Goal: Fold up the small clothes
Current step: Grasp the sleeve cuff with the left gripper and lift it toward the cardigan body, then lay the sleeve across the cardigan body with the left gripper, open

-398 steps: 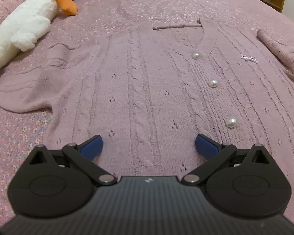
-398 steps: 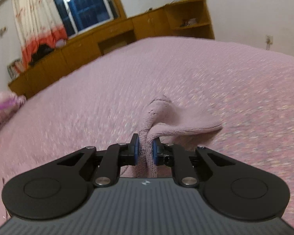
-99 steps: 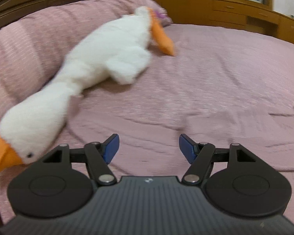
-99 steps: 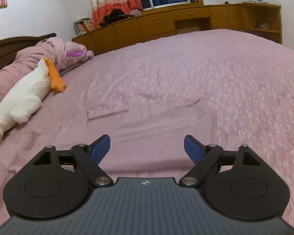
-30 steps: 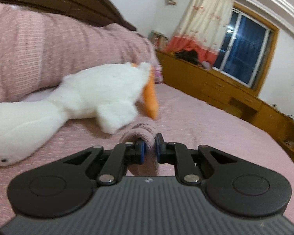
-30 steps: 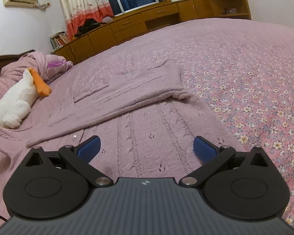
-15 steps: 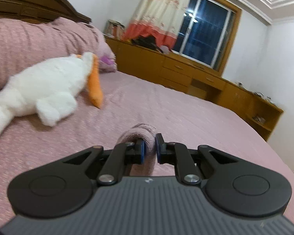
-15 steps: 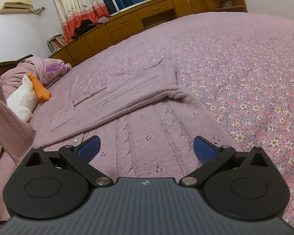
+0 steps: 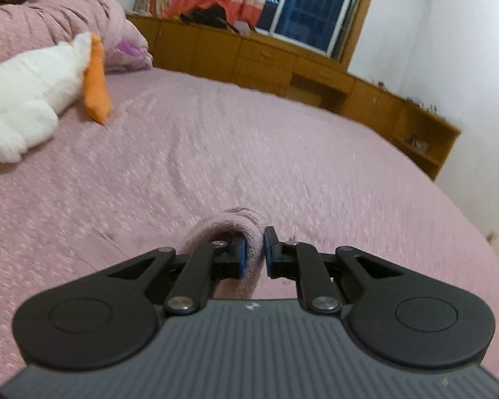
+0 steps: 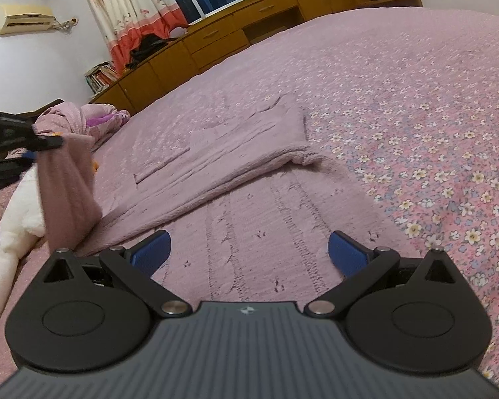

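left tongs lifting a sleeve, right tongs spread over the body

my left tongs are pressed together on a fold of the mauve cable-knit cardigan; its blue pads squeeze the sleeve cloth, which bulges up in a rounded loop just ahead of them. in the right wrist view i see those tongs at the far left, raised above the bed, with the pinched sleeve hanging down from them in a long drape to the rest of the garment.

my right tongs are spread wide with nothing between the blue pads. they hover low over the cardigan's cabled body, which lies flat on the pink flower-print bedspread near the bed's near edge. the other sleeve is already folded across the body as a diagonal band, its thick edge running from lower left to upper right.

a white plush goose with an orange beak lies toward the head end of the bed, next to a pink striped pillow. beyond the far edge of the bed i see a run of low wooden cabinets.
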A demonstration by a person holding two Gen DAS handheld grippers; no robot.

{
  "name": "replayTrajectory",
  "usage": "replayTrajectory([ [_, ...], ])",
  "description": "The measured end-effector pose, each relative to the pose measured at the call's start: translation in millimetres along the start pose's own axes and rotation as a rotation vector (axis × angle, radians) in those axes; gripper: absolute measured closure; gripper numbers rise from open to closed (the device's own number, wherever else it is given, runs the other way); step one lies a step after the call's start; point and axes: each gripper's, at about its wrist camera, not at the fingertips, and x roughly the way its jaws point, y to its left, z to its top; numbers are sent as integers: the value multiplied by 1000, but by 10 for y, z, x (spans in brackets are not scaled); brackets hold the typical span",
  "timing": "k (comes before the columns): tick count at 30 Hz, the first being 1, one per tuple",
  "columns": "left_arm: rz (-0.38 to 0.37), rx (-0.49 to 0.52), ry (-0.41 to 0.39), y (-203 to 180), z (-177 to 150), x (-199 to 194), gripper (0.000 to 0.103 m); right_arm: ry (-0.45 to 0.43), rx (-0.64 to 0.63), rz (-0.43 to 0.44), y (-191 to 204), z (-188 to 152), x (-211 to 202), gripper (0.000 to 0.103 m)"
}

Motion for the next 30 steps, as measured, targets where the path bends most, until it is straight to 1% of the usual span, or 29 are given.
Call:
replayTrajectory([
  [4, -4, 23, 50, -72, -184, 191, 89, 6, 19, 2, -27, 10, 13, 0],
  [7, -6, 59, 82, -140, -306, 284, 88, 10, 30, 2, -46, 19, 27, 0],
  [11, -43, 79, 166, -179, -462, 395, 86, 13, 26, -1, -41, 22, 31, 0],
  [14, -70, 80, 221, -223, -564, 431, 81, 17, 33, 1, -54, 28, 39, 0],
  [15, -76, 87, 240, -240, -602, 432, 76, 18, 37, 2, -59, 30, 40, 0],
  [16, -77, 97, 254, -256, -639, 422, 73, 19, 39, 3, -59, 34, 39, 0],
  [18, -68, 127, 260, -295, -685, 359, 65, 20, 42, 5, -65, 38, 36, 0],
  [20, -55, 158, 260, -315, -708, 299, 63, 21, 44, 6, -70, 41, 35, 0],
  [24, -31, 209, 273, -325, -689, 160, 62, 22, 52, 8, -79, 51, 30, 0],
  [28, 5, 264, 270, -294, -636, 7, 62, 23, 62, 13, -94, 50, 30, 0],
  [30, 17, 270, 267, -249, -605, -74, 62, 23, 63, 13, -95, 47, 29, 0],
])
